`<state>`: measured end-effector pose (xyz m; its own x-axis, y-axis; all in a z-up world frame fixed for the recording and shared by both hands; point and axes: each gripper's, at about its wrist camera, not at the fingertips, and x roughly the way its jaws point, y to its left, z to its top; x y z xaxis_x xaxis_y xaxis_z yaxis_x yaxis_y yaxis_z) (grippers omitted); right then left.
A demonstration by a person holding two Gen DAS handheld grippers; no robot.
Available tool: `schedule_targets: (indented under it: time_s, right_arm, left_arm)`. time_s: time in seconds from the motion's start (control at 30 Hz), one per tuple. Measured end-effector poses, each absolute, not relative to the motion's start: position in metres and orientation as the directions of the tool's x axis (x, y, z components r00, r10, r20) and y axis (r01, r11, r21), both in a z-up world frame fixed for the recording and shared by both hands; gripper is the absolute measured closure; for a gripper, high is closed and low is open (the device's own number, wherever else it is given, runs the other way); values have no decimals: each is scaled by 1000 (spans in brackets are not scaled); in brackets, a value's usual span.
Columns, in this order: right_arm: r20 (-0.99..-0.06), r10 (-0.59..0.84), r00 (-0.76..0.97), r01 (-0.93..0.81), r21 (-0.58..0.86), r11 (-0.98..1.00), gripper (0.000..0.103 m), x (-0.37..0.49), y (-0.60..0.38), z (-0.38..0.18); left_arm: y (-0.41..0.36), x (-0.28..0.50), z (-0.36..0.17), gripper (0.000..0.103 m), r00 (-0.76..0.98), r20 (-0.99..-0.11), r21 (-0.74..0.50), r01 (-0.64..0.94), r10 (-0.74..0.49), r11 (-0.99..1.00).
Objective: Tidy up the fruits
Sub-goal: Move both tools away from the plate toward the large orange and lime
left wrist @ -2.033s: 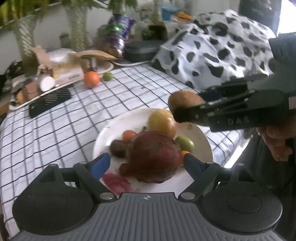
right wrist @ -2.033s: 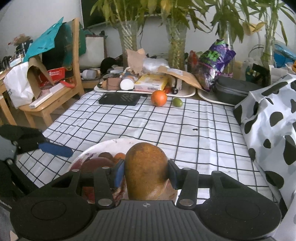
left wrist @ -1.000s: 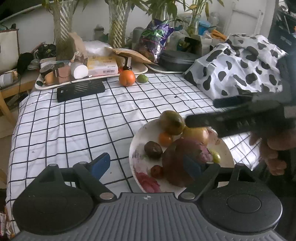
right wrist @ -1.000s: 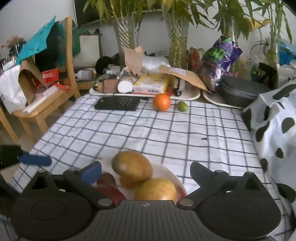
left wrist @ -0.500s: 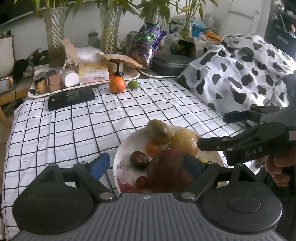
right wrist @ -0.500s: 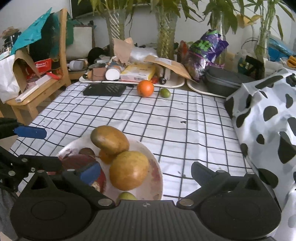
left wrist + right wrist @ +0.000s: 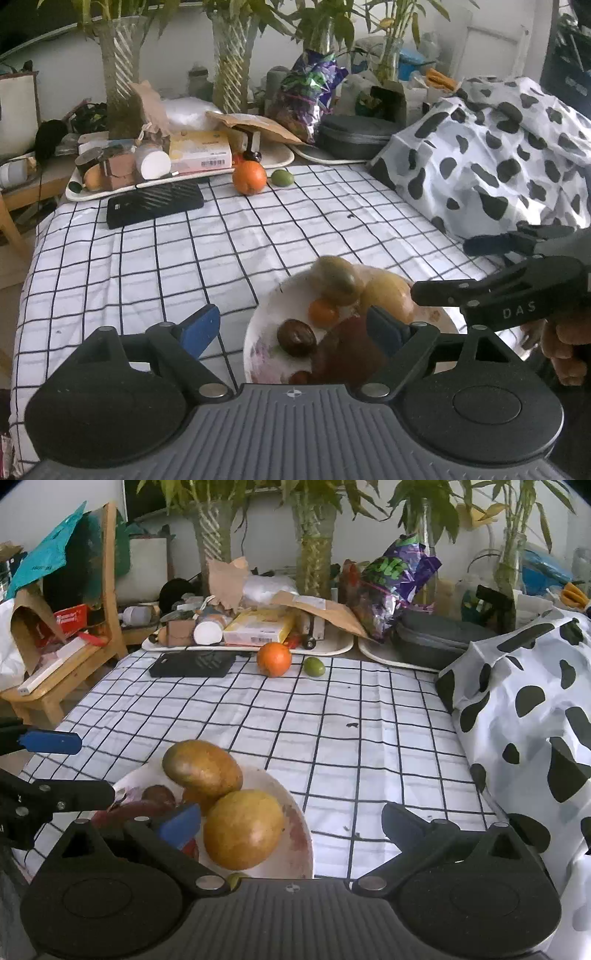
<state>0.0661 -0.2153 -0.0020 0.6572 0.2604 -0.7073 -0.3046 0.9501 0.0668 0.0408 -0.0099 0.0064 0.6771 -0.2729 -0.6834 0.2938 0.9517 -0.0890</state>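
Now both the left gripper [image 7: 295,328] and right gripper [image 7: 291,823] spread wide, empty, above the plate [image 7: 299,834].

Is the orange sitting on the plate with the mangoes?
No, the orange sits on the checked tablecloth far from the plate, beside a small green fruit.
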Motion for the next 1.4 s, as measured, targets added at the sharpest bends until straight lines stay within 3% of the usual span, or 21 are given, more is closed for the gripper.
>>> schedule_targets:
  time_s: [0.57, 1.4]
  right_arm:
    - [-690, 167, 704, -189, 45, 981, 0, 114, -230, -7]
    - [-715, 178, 676, -272, -18, 962, 0, 231, -213, -35]
  left_arm:
    - [-9, 92, 8, 17, 714, -657, -8, 313, -241, 950]
    - [-17, 217, -26, 17, 743, -624, 51, 347, -242, 936]
